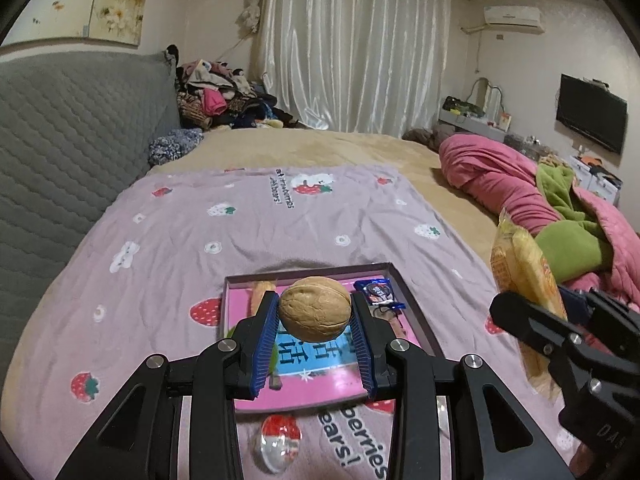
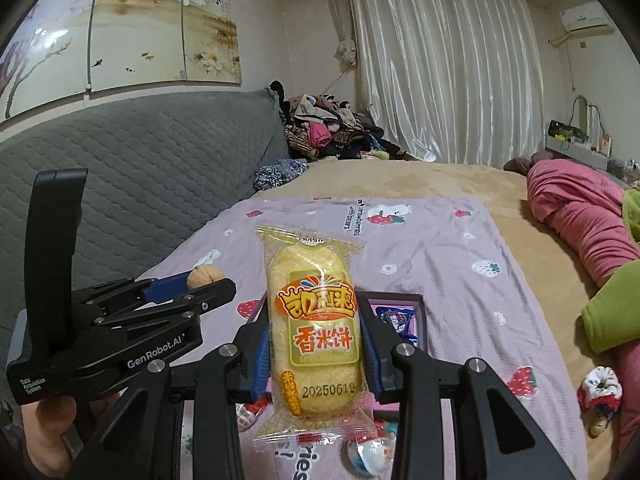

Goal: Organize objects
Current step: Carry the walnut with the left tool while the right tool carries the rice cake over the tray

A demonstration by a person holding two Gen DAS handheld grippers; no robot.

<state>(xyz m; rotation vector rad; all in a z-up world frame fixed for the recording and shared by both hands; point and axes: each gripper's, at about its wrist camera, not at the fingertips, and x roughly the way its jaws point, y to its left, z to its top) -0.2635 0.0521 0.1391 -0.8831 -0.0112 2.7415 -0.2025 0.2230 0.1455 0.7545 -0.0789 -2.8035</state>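
Note:
My left gripper (image 1: 315,309) is shut on a tan walnut (image 1: 315,309) and holds it above a shallow pink box lid (image 1: 418,322) lying on the lilac strawberry blanket. The lid holds a blue candy wrapper (image 1: 378,291) and other small snacks. My right gripper (image 2: 316,330) is shut on a yellow rice-cracker packet (image 2: 314,328), held upright above the lid's near side (image 2: 420,320). The left gripper with the walnut (image 2: 205,276) shows at the left of the right wrist view. The right gripper with the packet (image 1: 524,276) shows at the right of the left wrist view.
A clear red-and-white candy (image 1: 278,446) lies on the blanket (image 1: 240,232) in front of the lid; another wrapped candy (image 2: 368,454) lies below the right gripper. A grey quilted headboard (image 1: 60,140) is to the left. Pink and green bedding (image 1: 560,216) is piled at the right.

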